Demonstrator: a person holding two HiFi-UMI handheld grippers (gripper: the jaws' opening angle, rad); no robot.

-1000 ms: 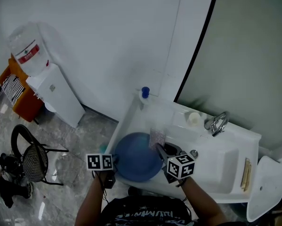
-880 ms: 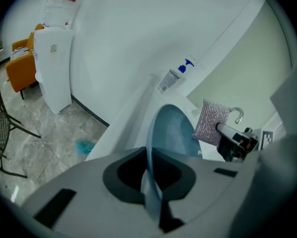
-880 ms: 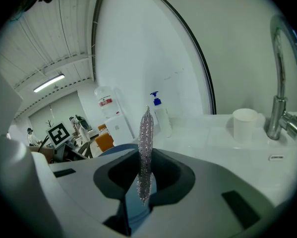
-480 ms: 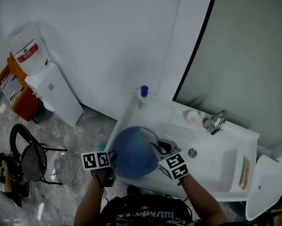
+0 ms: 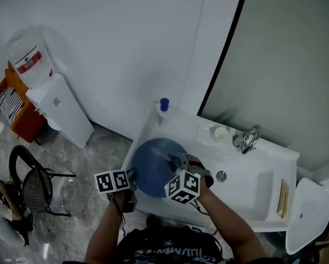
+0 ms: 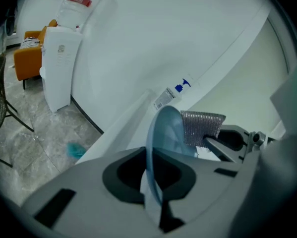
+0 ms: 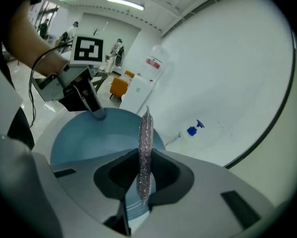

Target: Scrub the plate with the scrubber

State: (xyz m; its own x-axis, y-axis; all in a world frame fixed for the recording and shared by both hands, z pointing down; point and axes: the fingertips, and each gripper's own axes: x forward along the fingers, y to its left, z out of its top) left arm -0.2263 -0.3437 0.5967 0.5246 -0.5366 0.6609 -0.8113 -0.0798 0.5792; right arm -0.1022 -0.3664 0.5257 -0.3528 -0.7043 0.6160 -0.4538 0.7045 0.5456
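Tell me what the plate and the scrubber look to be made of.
The plate looks like plastic or melamine: smooth satin blue, with a thin, slightly translucent rim where it shows edge-on. Glazed ceramic cannot be ruled out. The scrubber is a thin flat pad of silvery mesh, probably metal or metallised fibre, judging by its glittering woven texture.
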